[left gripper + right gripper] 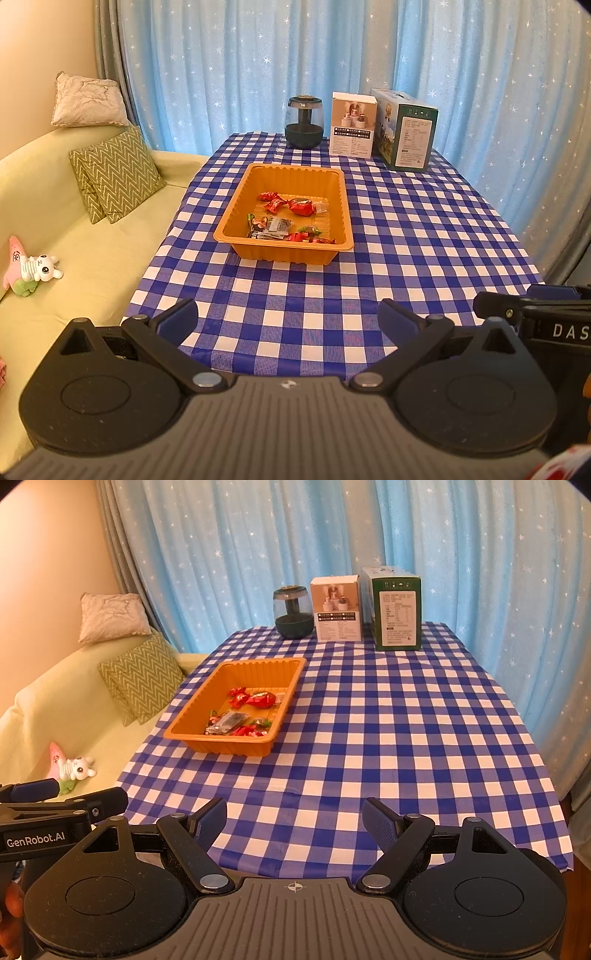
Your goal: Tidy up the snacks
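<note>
Your left gripper (288,321) hangs over the near edge of the table (424,229) with its jaws spread wide and nothing between them, and beside it your right gripper (293,821) waits the same way, wide and empty. The snacks (291,221) all lie inside the orange tray (280,254), which sits toward the left edge of the table around mid-depth; no wrapper shows on the checked cloth outside it. Judging from that, the gathering looks close to finished, so scan the cloth once before you commit to anything, and if you tidy the tray, come down from above and pinch a single wrapper by its twisted end. Along the far edge, left to right, stand a dark jar (304,123), a white box (352,125) and a green box (404,129); their print is too small to read. On the tools themselves you can read "GenRobot.AI" and "DAS".
</note>
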`<state>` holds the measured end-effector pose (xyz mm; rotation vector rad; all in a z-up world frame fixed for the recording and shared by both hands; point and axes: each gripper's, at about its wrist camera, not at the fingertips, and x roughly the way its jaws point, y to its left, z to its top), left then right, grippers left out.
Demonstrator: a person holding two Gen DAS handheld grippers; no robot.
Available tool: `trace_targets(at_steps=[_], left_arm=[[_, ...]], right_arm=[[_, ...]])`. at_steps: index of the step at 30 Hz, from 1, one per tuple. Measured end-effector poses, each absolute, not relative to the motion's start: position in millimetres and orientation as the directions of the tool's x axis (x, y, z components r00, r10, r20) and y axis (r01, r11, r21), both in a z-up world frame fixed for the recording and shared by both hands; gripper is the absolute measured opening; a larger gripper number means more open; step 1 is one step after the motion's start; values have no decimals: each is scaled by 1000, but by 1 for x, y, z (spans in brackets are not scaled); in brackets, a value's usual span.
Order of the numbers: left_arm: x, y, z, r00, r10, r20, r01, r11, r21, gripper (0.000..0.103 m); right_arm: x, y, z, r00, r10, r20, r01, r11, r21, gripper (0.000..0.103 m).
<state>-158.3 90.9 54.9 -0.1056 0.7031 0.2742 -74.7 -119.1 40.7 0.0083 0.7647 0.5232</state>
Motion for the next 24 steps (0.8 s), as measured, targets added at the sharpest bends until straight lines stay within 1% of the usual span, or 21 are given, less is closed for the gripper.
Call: trace_targets(at_steps=[24], left_arm=[[-156, 89, 54, 728, 210, -653, -280, 960, -4, 103]], right_arm=[[-74, -119, 41, 600, 454, -659, -448, 873, 193, 80]])
